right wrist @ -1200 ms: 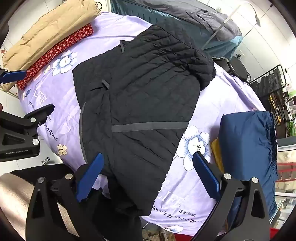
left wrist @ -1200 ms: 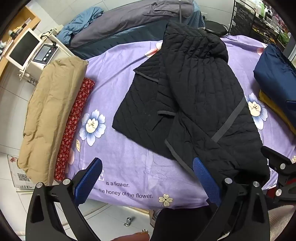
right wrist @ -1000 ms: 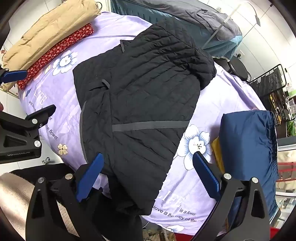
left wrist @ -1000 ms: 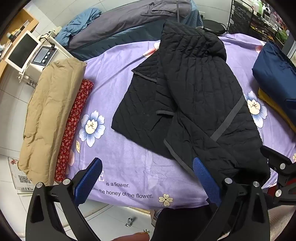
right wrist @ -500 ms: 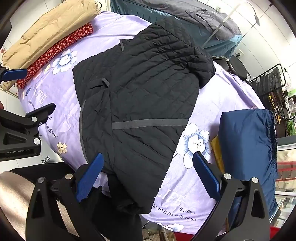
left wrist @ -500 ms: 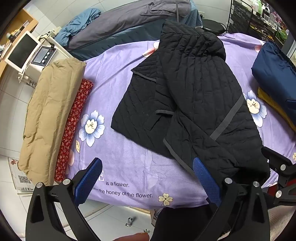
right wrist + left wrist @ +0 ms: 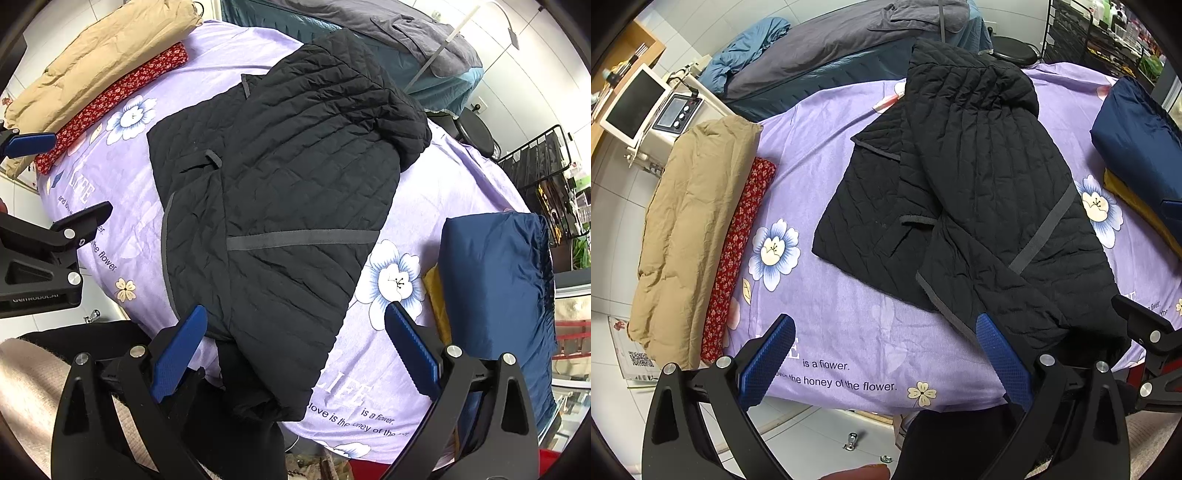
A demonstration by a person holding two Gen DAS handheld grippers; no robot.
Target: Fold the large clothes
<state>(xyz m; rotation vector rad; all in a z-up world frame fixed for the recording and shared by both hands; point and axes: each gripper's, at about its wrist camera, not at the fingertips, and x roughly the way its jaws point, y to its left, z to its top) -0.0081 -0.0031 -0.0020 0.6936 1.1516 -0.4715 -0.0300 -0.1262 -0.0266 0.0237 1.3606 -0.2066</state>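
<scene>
A black quilted jacket [image 7: 979, 192] [image 7: 295, 206] lies partly folded on the purple flowered sheet [image 7: 849, 332] [image 7: 443, 192], its near end hanging over the table's front edge. A grey trim band crosses it. My left gripper [image 7: 884, 354] stands open above the front edge, left of the jacket's hanging end, with nothing between its blue pads. Over that same end my right gripper [image 7: 295, 343] hovers open and holds nothing. The left gripper's body also shows at the left of the right wrist view.
A tan padded garment [image 7: 690, 221] and a red flowered cloth [image 7: 738, 251] lie folded at the left. A navy folded garment [image 7: 1137, 144] [image 7: 495, 295] sits over a yellow one at the right. Grey and blue bedding [image 7: 849, 48] lies behind; a wire rack [image 7: 543, 155] stands far right.
Almost nothing moved. The views shifted very slightly; both grippers stay open over the jacket's near end.
</scene>
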